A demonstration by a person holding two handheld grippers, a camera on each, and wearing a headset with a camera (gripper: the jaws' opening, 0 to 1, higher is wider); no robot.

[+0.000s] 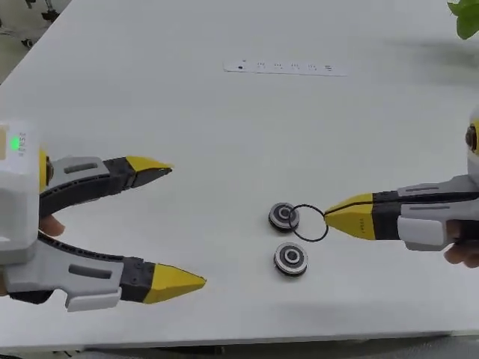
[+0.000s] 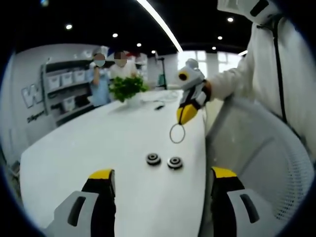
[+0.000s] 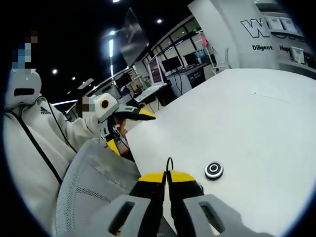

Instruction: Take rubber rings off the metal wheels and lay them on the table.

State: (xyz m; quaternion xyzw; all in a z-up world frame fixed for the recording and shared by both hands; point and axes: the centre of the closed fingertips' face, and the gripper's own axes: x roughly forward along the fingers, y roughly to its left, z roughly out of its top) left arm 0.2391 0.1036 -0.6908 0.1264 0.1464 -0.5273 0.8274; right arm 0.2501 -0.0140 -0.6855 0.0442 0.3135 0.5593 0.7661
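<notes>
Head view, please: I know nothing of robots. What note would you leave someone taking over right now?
Left gripper: open, empty, off to the side.
Right gripper: shut on a thin black rubber ring, which hangs above the white table.
The far round metal wheel and near round metal wheel lie beside it.
Done: this ring is off.
Left: lay it down; check the wheels' dark rims for more rings.

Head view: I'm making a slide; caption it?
Right gripper holds a rubber ring beside two metal wheels on a white table; left gripper open.

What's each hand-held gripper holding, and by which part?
Right hand-held gripper pinches the rubber ring by its rim; left hand-held gripper is open, holding nothing.
</notes>
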